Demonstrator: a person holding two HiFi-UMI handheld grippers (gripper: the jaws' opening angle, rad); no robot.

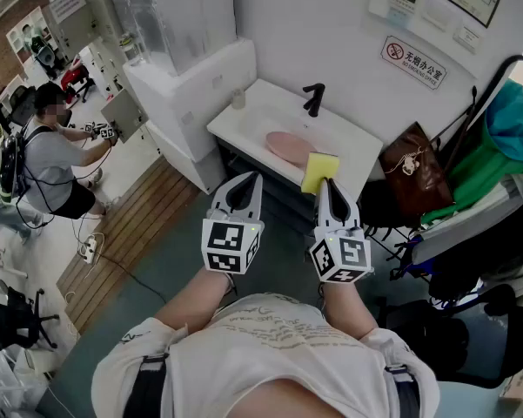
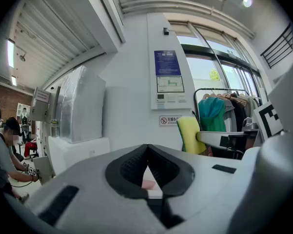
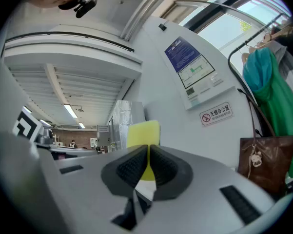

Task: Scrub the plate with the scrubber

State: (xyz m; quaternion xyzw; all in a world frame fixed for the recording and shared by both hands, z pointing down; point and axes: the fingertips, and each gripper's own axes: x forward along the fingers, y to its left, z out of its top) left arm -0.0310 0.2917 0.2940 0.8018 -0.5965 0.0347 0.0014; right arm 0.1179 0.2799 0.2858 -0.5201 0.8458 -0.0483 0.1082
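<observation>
One pink plate (image 1: pixel 287 149) lies in the sink (image 1: pixel 251 116), scrubber (image 1: pixel 320 165) in right gripper (image 1: pixel 326 185).

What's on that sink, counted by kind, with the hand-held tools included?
Pink plate: 1
Yellow scrubber: 1
Black faucet: 1
Small container: 1
Grippers: 2, left gripper and right gripper
Total: 6

Front way to the plate (image 1: pixel 287 146) is open; faucet (image 1: pixel 313 100) behind, brown bag (image 1: pixel 415 168) right.
</observation>
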